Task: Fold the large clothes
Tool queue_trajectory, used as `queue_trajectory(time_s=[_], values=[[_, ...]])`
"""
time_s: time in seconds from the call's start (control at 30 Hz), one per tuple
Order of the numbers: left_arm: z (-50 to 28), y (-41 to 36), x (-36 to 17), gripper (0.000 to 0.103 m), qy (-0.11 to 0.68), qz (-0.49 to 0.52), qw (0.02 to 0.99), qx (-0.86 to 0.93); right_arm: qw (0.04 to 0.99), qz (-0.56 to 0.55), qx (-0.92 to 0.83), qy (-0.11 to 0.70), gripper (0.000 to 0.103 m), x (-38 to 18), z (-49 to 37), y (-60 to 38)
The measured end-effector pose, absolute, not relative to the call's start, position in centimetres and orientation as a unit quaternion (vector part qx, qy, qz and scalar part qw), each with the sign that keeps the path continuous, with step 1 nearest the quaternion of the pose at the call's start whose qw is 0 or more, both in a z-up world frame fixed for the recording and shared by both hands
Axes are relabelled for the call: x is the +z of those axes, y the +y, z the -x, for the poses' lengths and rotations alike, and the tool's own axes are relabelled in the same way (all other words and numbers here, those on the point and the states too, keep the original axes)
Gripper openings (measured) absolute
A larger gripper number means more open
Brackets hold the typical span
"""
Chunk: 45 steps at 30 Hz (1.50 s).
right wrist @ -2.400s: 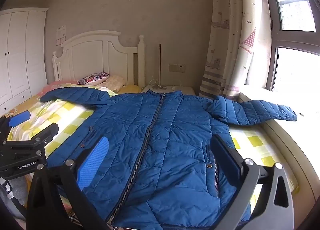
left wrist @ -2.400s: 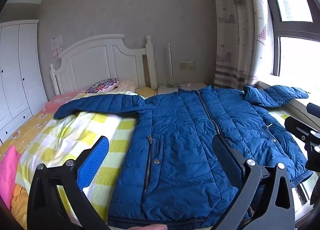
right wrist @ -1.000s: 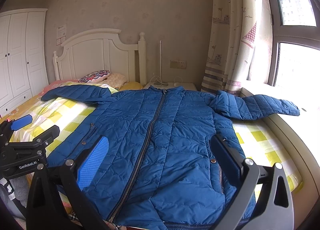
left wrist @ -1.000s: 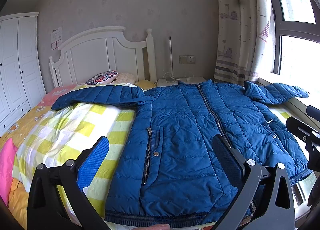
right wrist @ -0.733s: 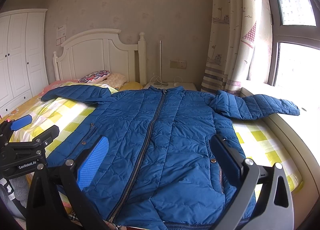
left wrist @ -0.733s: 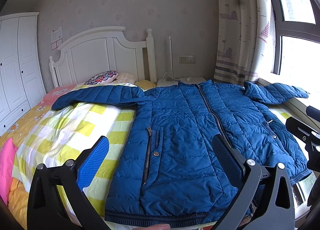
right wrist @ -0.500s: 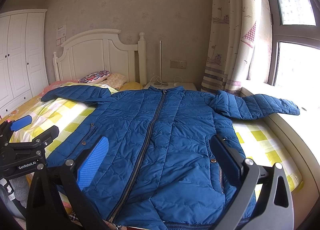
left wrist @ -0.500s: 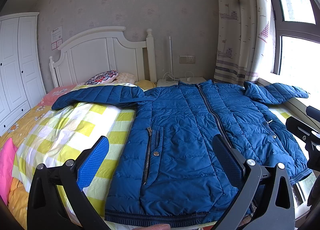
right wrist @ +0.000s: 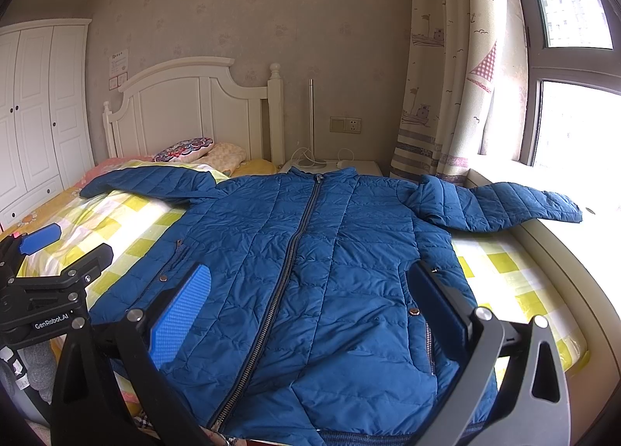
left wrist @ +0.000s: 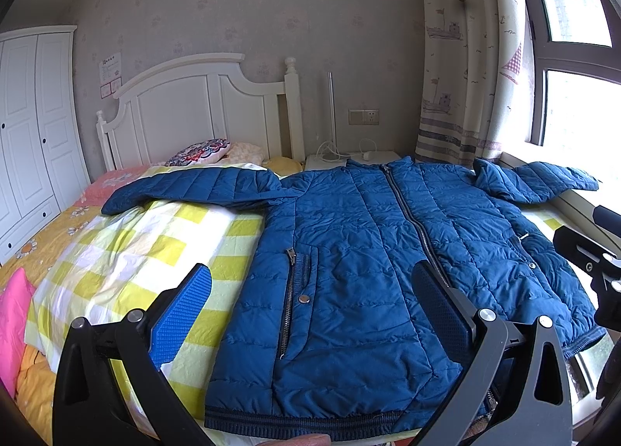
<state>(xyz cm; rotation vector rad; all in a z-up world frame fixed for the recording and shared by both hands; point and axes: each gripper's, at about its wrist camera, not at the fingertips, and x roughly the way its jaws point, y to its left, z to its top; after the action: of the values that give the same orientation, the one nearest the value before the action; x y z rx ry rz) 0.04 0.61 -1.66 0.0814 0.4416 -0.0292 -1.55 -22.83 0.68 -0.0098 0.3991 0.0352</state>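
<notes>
A large blue quilted jacket lies flat and zipped, front up, on the bed, hem toward me, both sleeves spread out. It fills the right wrist view too. My left gripper is open and empty, held above the jacket's left pocket near the hem. My right gripper is open and empty above the lower front by the zip. The left gripper also shows at the left edge of the right wrist view.
A yellow-checked sheet covers the bed. A white headboard, pillows and a nightstand stand at the back. A wardrobe is on the left. A window sill and curtain are on the right.
Both grippers rose and tilted up slightly since 2.4 s ago; the view has been still for the last second. The jacket has not moved.
</notes>
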Motion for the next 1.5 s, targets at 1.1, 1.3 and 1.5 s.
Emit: queue_trajectory(time_s=[1.1,1.3,1.5], values=[[-26.5,-1.6,-7.6,0.099,0.375,-0.119,0.919,-0.006,0.932,-0.145,-0.123,0.309,0.101,-1.5,-15.9,-42.6],[-30.7,1.2,-11.3,0.099,0.433,-0.061,0.899,-0.013,0.888,-0.21,-0.222,0.342,0.101,-5.0,-25.3,-54.3],[-31.4,3.5,-12.4,0.099,0.459,0.006,0.887,-0.048,0.861,-0.248,-0.278,0.346,0.088,-8.2,-29.9,-60.2]])
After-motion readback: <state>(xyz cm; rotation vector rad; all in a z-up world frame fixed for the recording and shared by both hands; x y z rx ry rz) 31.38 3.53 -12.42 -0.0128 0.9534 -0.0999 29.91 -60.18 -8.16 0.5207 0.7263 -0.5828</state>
